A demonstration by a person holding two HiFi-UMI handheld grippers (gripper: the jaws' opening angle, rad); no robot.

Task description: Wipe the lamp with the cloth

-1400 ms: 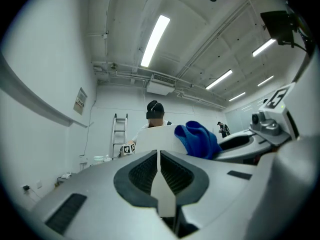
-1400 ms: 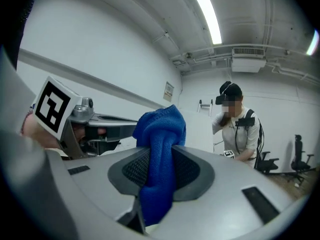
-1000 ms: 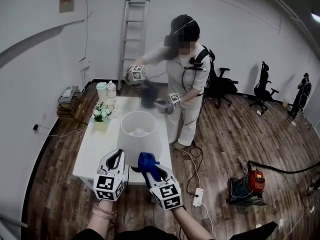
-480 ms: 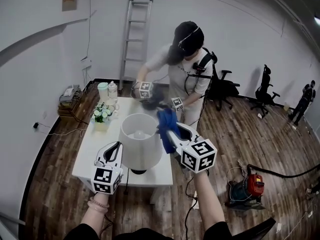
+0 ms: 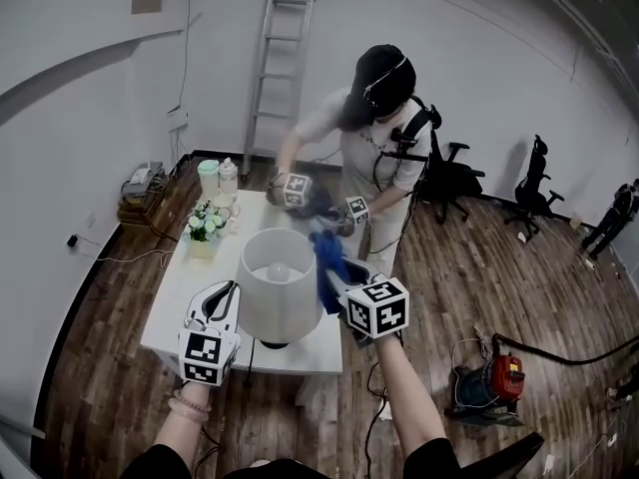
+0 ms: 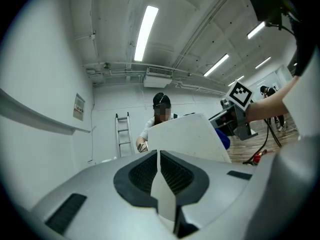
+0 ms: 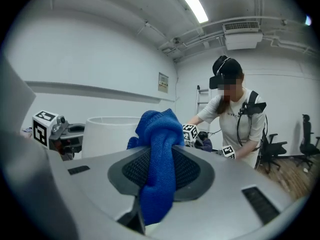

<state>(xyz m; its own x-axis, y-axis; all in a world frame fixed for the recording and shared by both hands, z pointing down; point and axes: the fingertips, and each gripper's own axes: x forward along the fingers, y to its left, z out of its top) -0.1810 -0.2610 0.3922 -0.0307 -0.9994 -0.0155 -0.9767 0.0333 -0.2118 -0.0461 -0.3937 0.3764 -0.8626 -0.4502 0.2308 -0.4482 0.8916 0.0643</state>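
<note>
Right gripper [image 5: 344, 279]: jaws clamped on the blue cloth [image 5: 327, 259], which fills the gap between the pads. One bunch stands up past the tips and a tail hangs below.

Lamp [image 5: 278, 285] stands upright on the white desk [image 5: 185, 297], long axis vertical. From the right jaws the shade lies ahead and to the left. In the head view the cloth overlaps the shade's right flank near the top rim. It looks pressed there, but contact can't be confirmed from either view.

Left gripper [image 5: 228, 292]: jaws together or all but, only a thin slit, nothing held. The shade [image 6: 185, 136] sits ahead of these jaws, slightly up and right, close but apart.

Judgement: the right gripper is the working one. The next stroke depends on keeping the cloth bunch against the shade wall to its left and sweeping round or down it. The light shade may tilt under side pressure.
</note>
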